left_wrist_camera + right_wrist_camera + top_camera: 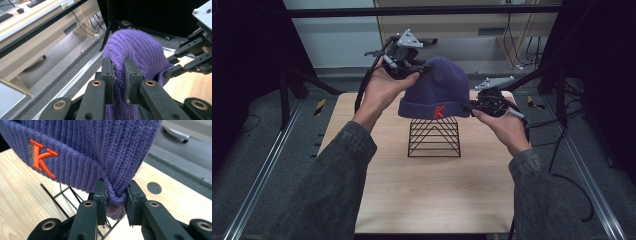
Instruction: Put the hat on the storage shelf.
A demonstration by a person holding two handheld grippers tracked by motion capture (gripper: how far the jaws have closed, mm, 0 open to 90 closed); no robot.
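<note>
Hat: purple knit beanie (436,86) with a red K on its cuff, at the centre of the high view, held up between both grippers just above the wire stand (434,137).
Left gripper: (422,69) at the upper left of the hat; in the left gripper view its jaws are closed on a fold of knit near the crown (119,75).
Right gripper: (468,106) at the hat's right edge, lower down; in the right gripper view its jaws pinch the cuff (115,201).
Key relation: the hat hangs between the two grips, crown up and cuff down, its opening facing the stand right below. The cuff seems to sit at or just over the stand's top; touching or not, I cannot tell.
Nearer hand: the right, at cuff level, is closer to the stand.
Stand: black wire frame, upright on the desk (377,190), with nothing inside.
Next move, as a guess: lower the hat straight down over the stand.
</note>
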